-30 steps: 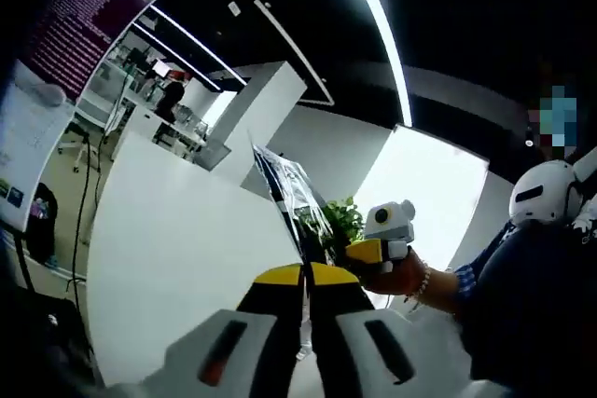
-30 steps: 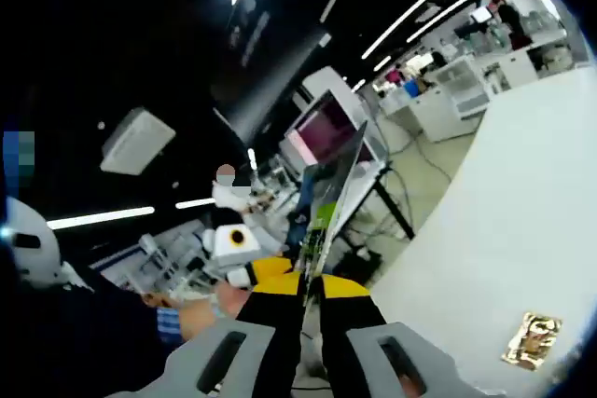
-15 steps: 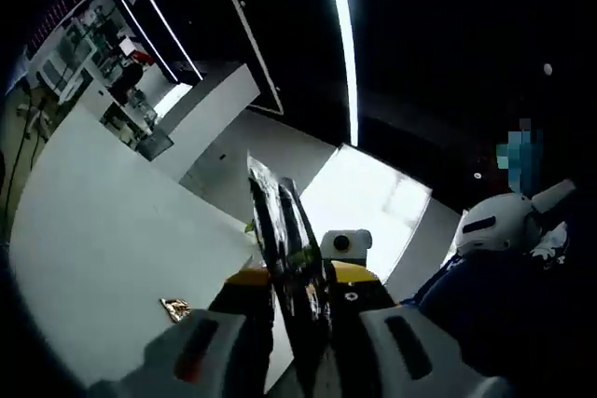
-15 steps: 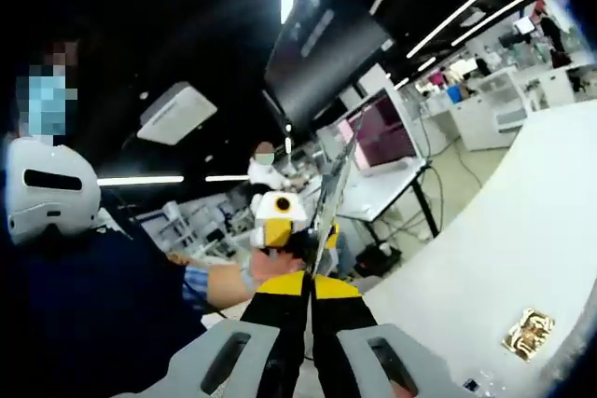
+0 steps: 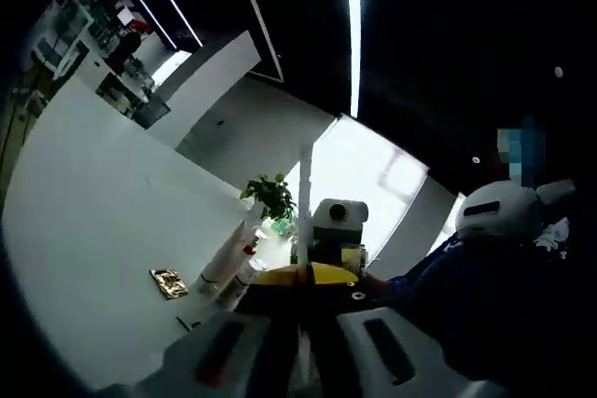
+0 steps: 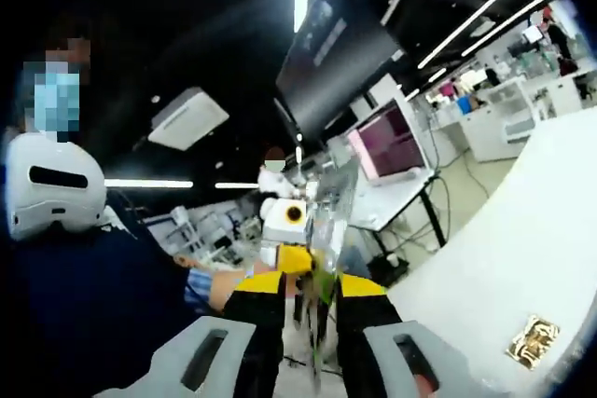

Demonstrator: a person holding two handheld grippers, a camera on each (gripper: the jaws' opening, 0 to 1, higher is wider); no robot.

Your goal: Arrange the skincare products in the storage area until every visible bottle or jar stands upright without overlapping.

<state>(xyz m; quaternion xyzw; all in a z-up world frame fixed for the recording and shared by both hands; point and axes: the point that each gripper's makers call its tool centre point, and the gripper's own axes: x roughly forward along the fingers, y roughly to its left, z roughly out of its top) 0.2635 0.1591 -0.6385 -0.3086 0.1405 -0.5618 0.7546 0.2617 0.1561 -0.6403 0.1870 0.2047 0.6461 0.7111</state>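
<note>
Left gripper view: the left gripper [image 5: 300,279] rises from the bottom edge, a thin clear sheet [image 5: 304,195] standing edge-on between its jaws; the right gripper [image 5: 338,247] sits just behind it, to the right; a person [image 5: 494,277] stands at the right; the table [image 5: 103,230] spreads to the left, a small packet [image 5: 169,282] lying on it; bottles [image 5: 233,258] lie on the table between the packet and the left gripper; a plant [image 5: 271,198] stands behind the bottles.

Right gripper view: the sheet [image 6: 326,230] stands between the jaws; the packet [image 6: 533,340] lies on the table [image 6: 522,249] at lower right; a monitor [image 6: 387,142] stands on a desk behind.
</note>
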